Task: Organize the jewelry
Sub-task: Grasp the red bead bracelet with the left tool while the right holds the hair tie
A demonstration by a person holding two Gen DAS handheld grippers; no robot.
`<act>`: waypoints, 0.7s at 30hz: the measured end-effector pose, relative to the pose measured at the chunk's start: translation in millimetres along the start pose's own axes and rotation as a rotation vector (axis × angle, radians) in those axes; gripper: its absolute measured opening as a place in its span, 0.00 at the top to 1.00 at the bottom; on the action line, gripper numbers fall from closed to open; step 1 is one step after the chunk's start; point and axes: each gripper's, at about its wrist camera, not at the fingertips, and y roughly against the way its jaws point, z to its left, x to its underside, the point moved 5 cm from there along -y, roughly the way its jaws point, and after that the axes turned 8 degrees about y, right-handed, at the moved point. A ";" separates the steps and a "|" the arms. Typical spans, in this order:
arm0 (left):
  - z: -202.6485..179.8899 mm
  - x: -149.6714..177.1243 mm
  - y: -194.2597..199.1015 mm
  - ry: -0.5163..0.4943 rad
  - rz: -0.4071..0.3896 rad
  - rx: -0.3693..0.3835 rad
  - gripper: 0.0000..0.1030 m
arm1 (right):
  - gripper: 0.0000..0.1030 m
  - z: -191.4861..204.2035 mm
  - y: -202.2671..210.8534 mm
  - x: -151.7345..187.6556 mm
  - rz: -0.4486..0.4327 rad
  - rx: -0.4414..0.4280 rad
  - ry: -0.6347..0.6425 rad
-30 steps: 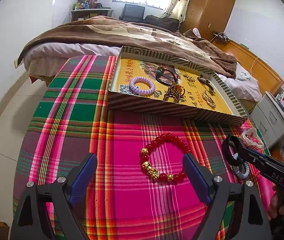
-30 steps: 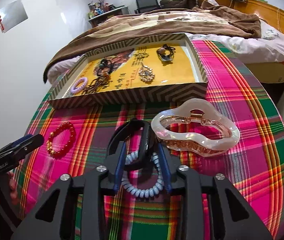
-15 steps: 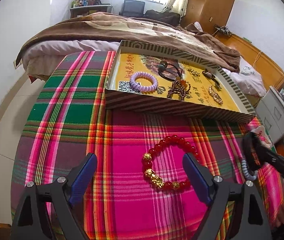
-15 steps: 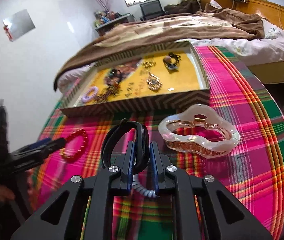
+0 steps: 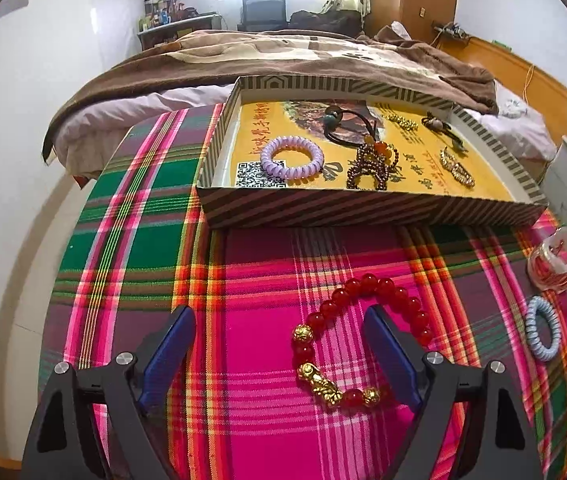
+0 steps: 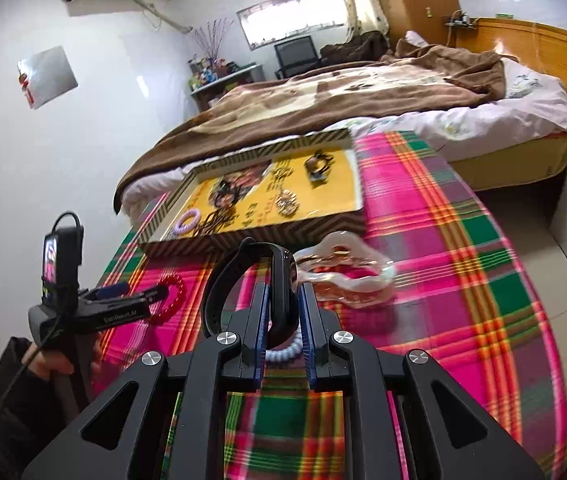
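Right gripper (image 6: 281,304) clamped on black rubber smart-band watch (image 6: 279,280), strap loop sticking up past the blue pads, lifted off plaid pink-green tablecloth (image 6: 443,264). Pale blue spiral hair tie (image 6: 281,354) visible under the fingers, on the cloth. Pearly wavy-edged hair claw (image 6: 347,280) just ahead-right. Striped cardboard tray with yellow liner (image 6: 267,236) further ahead. Left gripper (image 5: 279,344) spread wide, holding nothing; red bead bracelet with gold charms (image 5: 359,340) on cloth at its right finger (image 5: 387,356).
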 end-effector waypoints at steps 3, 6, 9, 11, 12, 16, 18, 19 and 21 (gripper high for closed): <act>-0.3 -1.2 -0.4 -0.001 0.000 0.001 0.21 | 0.85 -8.1 6.7 -2.7 -0.021 0.019 -0.009; -5.6 -1.4 2.6 -0.023 -0.007 0.015 0.39 | 0.85 -13.4 11.0 -4.7 -0.034 0.027 -0.018; -12.9 -0.8 4.9 -0.047 -0.007 0.030 0.52 | 0.85 -14.7 12.0 -4.6 -0.038 0.021 -0.020; -16.1 -0.4 5.9 -0.054 -0.007 0.035 0.58 | 0.85 -15.3 12.6 -3.8 -0.039 0.014 -0.023; -17.4 -0.3 6.4 -0.055 -0.006 0.037 0.63 | 0.85 -15.3 12.7 -3.5 -0.039 0.011 -0.022; -20.0 0.2 7.9 -0.064 -0.007 0.038 0.90 | 0.85 -16.6 13.8 -3.2 -0.041 0.007 -0.027; -19.3 0.8 8.8 -0.056 -0.002 0.047 0.91 | 0.85 -17.9 15.1 -2.9 -0.044 0.004 -0.031; -19.1 1.1 9.6 -0.052 0.000 0.051 0.91 | 0.85 -18.3 15.9 -2.8 -0.044 0.004 -0.031; -18.7 2.3 11.5 -0.036 0.003 0.064 0.91 | 0.85 -19.1 17.0 -2.6 -0.046 0.004 -0.031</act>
